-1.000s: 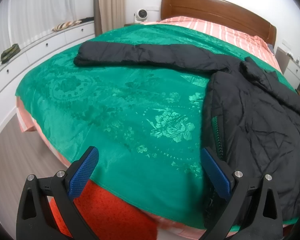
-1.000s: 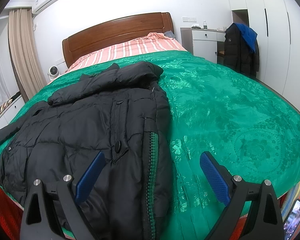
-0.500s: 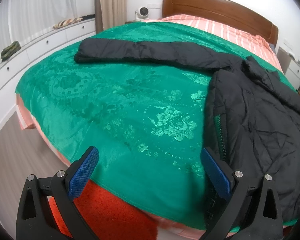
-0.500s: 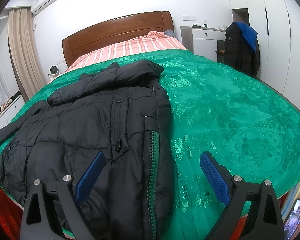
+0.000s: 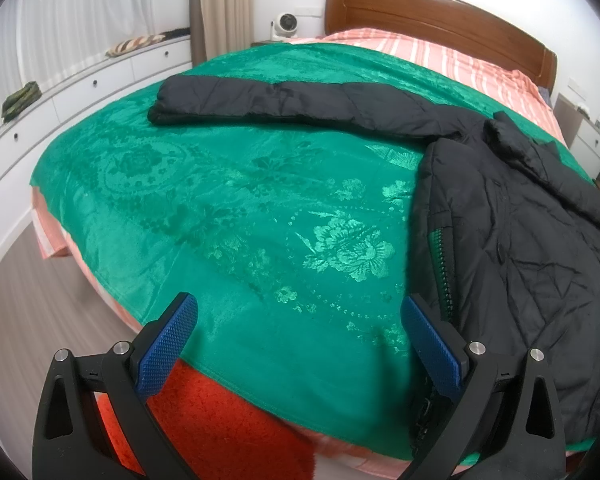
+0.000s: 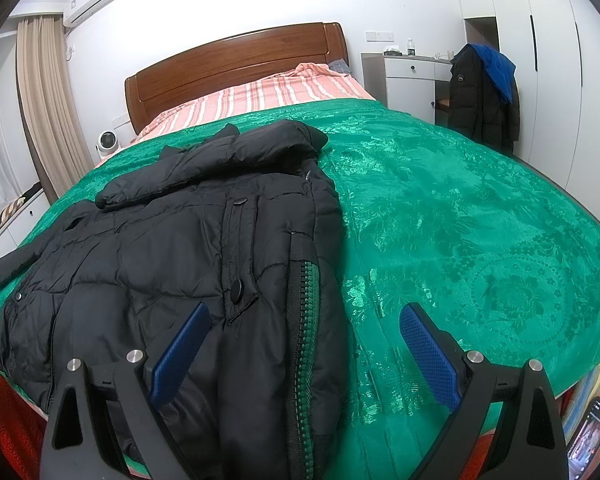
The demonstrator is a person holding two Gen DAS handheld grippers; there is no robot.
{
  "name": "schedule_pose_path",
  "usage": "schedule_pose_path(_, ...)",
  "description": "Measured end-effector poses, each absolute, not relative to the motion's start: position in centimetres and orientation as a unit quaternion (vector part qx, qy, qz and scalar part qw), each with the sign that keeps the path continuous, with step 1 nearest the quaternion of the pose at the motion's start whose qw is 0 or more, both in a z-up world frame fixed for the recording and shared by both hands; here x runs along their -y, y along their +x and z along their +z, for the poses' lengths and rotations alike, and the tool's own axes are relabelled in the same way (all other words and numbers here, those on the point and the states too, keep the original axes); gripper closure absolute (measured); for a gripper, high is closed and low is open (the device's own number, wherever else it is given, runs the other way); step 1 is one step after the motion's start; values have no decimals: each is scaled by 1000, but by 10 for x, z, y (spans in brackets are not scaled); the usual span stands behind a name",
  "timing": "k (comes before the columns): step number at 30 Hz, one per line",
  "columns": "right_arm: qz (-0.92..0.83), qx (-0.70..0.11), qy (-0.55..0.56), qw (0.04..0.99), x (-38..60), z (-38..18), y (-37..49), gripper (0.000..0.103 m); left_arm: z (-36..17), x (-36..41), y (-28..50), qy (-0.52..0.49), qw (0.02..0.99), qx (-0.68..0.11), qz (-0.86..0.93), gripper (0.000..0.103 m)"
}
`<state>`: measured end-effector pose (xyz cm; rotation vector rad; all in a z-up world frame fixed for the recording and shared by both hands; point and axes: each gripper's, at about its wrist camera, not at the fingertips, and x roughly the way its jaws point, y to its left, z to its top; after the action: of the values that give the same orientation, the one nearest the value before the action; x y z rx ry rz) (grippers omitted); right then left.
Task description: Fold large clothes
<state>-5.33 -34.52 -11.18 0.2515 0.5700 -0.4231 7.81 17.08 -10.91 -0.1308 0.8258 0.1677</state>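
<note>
The black jacket's (image 6: pixel 188 248) lower hem hides behind the right gripper (image 6: pixel 300 352).

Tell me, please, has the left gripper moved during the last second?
Yes: the left gripper has edged forward and slightly right, as the headboard sits higher in its view.

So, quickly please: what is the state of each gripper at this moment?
Left gripper: open, holding nothing, above the green blanket.
Right gripper: open, holding nothing, over the black jacket.
</note>
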Motion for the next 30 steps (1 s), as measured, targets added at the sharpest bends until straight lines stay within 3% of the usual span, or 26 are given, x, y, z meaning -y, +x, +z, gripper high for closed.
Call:
schedule_pose_path(14,-205,-275,123,931,346,-109,-56,8,-87,-183,104,-92,904,-416,44,1)
schedule_pose_path(20,-206,-280,120,930,346,-110,-53,8,-59,-259,160,-269,887,-376,-15,1)
schedule_pose_path(24,-207,-283,105,931,339,-111,-48,8,-79,-315,211,-378,850,-366,-19,1)
schedule_pose_path(30,-204,-303,71,928,326,-116,-38,8,-121,-370,276,-453,807,-369,82,2)
